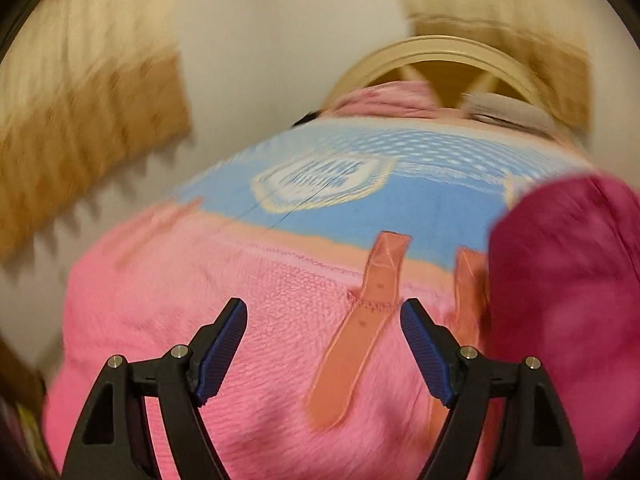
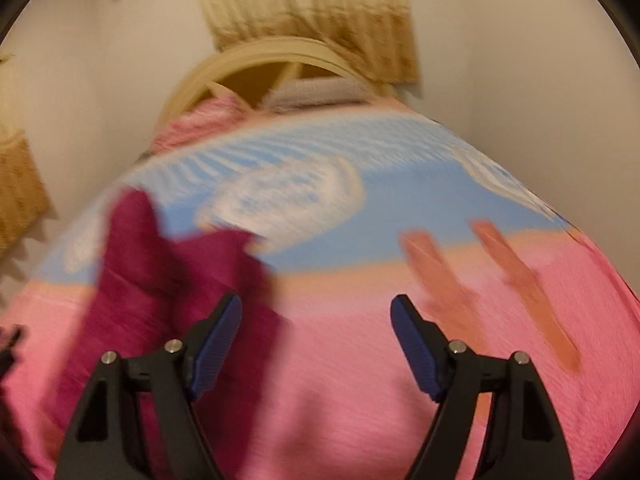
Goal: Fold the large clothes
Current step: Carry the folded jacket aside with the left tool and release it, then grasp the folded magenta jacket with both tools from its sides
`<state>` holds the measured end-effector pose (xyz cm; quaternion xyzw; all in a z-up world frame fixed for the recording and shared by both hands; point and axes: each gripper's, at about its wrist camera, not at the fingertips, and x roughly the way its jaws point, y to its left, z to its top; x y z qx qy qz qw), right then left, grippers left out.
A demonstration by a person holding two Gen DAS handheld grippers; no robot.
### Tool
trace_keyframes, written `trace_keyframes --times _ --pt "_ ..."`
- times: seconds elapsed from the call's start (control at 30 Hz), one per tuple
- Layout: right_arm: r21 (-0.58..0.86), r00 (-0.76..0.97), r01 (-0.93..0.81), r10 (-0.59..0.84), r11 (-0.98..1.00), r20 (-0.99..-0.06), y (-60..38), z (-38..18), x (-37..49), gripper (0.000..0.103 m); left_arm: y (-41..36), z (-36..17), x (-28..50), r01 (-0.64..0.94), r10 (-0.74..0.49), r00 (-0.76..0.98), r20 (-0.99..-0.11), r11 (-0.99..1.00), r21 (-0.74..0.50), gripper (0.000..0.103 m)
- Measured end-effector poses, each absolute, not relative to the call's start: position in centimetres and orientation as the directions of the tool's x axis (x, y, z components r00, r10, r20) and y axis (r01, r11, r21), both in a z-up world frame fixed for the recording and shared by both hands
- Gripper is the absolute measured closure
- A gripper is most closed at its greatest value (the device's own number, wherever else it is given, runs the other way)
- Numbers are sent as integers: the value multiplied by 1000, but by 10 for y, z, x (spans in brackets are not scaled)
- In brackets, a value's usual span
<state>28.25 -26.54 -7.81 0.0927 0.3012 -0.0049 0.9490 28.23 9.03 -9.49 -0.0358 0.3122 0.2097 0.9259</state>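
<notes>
Hovering apart, both grippers gape above bedspread (image 1: pixel 160 300).

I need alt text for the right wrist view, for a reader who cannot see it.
The open right gripper hangs empty above a pink and blue bedspread. A dark magenta garment lies crumpled to its left, and a cream arched headboard stands against the wall behind.

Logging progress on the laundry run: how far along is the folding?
Done: nothing clearly; the magenta garment lies rumpled on the bed cover. In hand: nothing; the left tool and right tool are open and empty. Left: grasping the garment and folding it.
</notes>
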Motion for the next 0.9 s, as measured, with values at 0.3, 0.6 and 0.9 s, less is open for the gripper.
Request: trace_keyframes --times 0.3,0.6,0.9 --pt "151 814 -54 132 987 -566 -153 -48 357 26 31 -96 348 -340 221 733 -644 938 -64 23" --pt "135 739 105 14 985 -674 -187 -128 383 31 4 -136 395 -296 158 653 -740 953 -59 23" --pt "153 727 135 6 979 -686 -207 -152 378 31 -18 -149 400 -267 176 653 -737 964 -7 23"
